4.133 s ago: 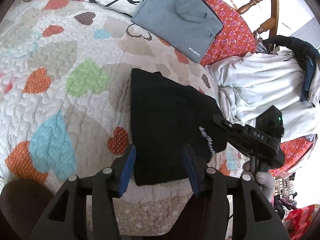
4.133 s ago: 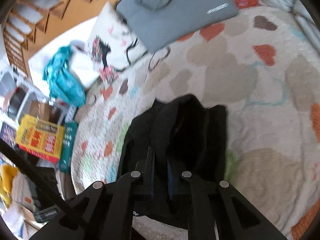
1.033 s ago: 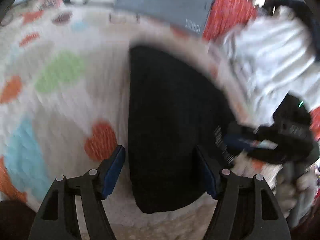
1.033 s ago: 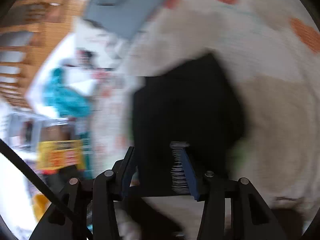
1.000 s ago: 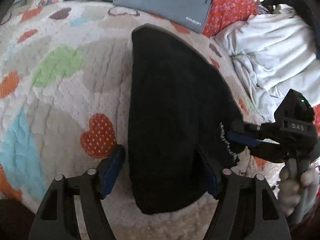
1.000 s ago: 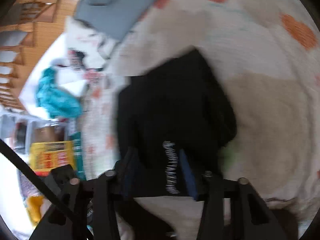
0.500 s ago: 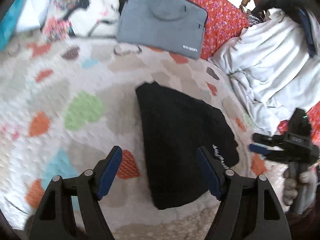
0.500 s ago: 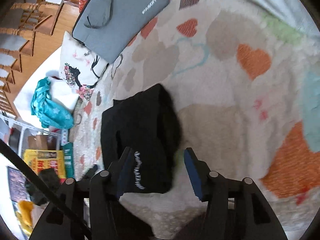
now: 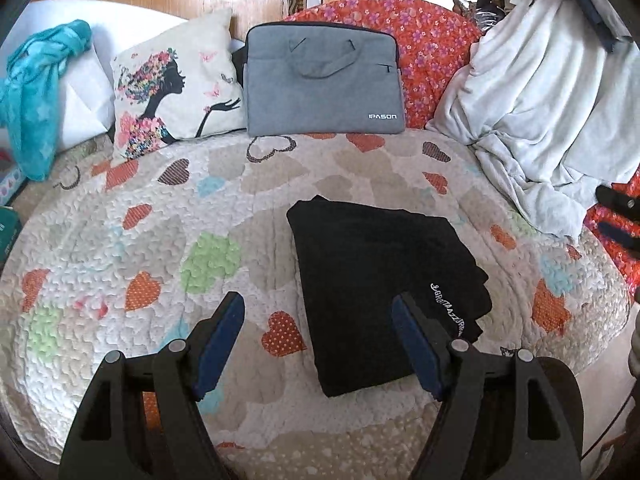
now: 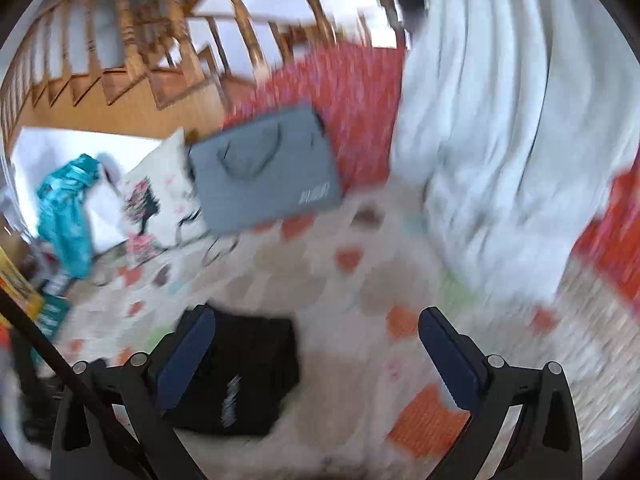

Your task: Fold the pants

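The black pants [image 9: 376, 276] lie folded into a flat rectangle on the heart-patterned quilt [image 9: 120, 248], white lettering near their right edge. My left gripper [image 9: 320, 320] hovers above the quilt, open, its blue pads clear of the cloth. At the left wrist view's right edge the right gripper [image 9: 616, 216] shows only as dark fingertips. In the blurred right wrist view the pants [image 10: 244, 368] lie at lower left, behind the left finger. My right gripper [image 10: 316, 332] is raised, its jaws opening wide with nothing between them.
A grey laptop bag [image 9: 320, 84] and a printed cushion [image 9: 172, 100] lean at the back. A white blanket [image 9: 540, 112] is heaped at right over a red floral cover [image 9: 432, 48]. A teal cloth [image 9: 32, 92] hangs at left. Wooden stairs [image 10: 120, 60] rise behind.
The right gripper let go of the pants' edge, opened wide and rose away to the right. The left gripper lifted and tilted up, so the pants now lie smaller and farther off.
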### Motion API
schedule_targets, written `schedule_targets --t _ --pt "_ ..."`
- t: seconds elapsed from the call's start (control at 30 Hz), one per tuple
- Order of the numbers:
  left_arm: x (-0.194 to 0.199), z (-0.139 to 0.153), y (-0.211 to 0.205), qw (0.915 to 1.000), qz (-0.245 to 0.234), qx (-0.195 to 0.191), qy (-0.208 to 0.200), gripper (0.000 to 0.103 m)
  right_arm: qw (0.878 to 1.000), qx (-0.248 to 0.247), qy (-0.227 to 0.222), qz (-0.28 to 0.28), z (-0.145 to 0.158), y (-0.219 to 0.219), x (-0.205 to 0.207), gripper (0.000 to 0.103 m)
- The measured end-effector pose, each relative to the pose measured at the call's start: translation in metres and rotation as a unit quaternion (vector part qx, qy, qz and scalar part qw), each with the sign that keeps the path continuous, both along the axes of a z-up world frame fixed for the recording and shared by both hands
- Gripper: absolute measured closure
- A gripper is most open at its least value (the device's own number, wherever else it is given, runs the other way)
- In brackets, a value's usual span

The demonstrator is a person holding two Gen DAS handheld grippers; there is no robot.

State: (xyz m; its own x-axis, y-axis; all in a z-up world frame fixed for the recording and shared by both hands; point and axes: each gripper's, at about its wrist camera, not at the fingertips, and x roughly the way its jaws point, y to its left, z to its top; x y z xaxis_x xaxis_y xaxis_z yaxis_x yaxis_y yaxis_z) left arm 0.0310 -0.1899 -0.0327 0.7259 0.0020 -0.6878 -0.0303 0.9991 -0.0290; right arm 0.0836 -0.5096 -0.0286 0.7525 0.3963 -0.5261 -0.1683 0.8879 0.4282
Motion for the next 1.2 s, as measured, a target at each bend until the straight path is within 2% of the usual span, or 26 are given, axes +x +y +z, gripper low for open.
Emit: schedule_targets --t 0.07,0.13,0.2,0.23,0.27,0.33,0.37,0.43,0.5,0.73,0.87,0.93,1.07,1.2 --pt "-0.006 0.006 -0.001 1.0 0.001 0.006 -0.006 0.028 1.0 0.011 0.01 -0.007 -0.003 -0.006 -0.003 0.008" --pt "-0.012 0.011 -0.001 0.9998 0.005 0.015 -0.013 0.028 0.999 -0.035 -0.029 -0.028 0.005 -0.003 -0.022 0.008" --pt "-0.018 0.016 -0.004 0.9996 0.009 0.02 -0.019 0.028 0.99 -0.087 -0.098 -0.058 0.02 0.004 -0.048 0.007" --pt "-0.019 0.017 -0.003 0.9995 0.01 0.021 -0.02 0.027 0.984 -0.101 -0.129 -0.071 0.026 0.005 -0.059 0.004" --pt "-0.022 0.02 -0.004 0.9994 0.013 0.021 -0.022 0.027 0.977 -0.105 -0.167 -0.085 0.033 0.004 -0.071 0.0" --pt "-0.027 0.025 -0.004 0.9992 0.017 0.025 -0.028 0.027 0.974 -0.086 -0.193 -0.083 0.038 0.0 -0.078 0.0" --pt "-0.028 0.027 -0.005 0.999 0.019 0.026 -0.03 0.027 0.979 -0.072 -0.176 -0.067 0.038 -0.002 -0.073 0.0" --pt "-0.034 0.033 -0.006 0.9987 0.021 0.03 -0.036 0.027 0.993 -0.034 -0.107 -0.037 0.031 -0.009 -0.057 0.0" --pt "-0.038 0.038 -0.007 0.9982 0.024 0.036 -0.04 0.027 0.997 -0.001 -0.069 -0.027 0.021 -0.015 -0.051 0.0" --pt "-0.046 0.045 -0.004 0.9973 0.032 0.052 -0.041 0.027 0.999 0.009 -0.048 -0.02 0.016 -0.015 -0.054 0.0" --pt "-0.042 0.038 0.003 0.998 0.033 0.043 -0.032 0.027 0.999 0.014 -0.033 -0.005 0.017 -0.002 -0.045 0.0" --pt "-0.03 0.033 0.009 0.9992 0.026 0.025 -0.019 0.027 1.0 0.014 -0.022 0.005 0.018 0.007 -0.04 0.0" --pt "0.013 0.012 0.029 0.9988 0.002 -0.041 0.027 0.027 0.999 0.009 0.021 0.034 0.014 0.031 -0.013 0.0" --pt "0.059 -0.017 0.053 0.99 -0.015 -0.119 0.075 0.027 0.993 0.002 0.098 0.058 -0.017 0.058 0.043 0.0"
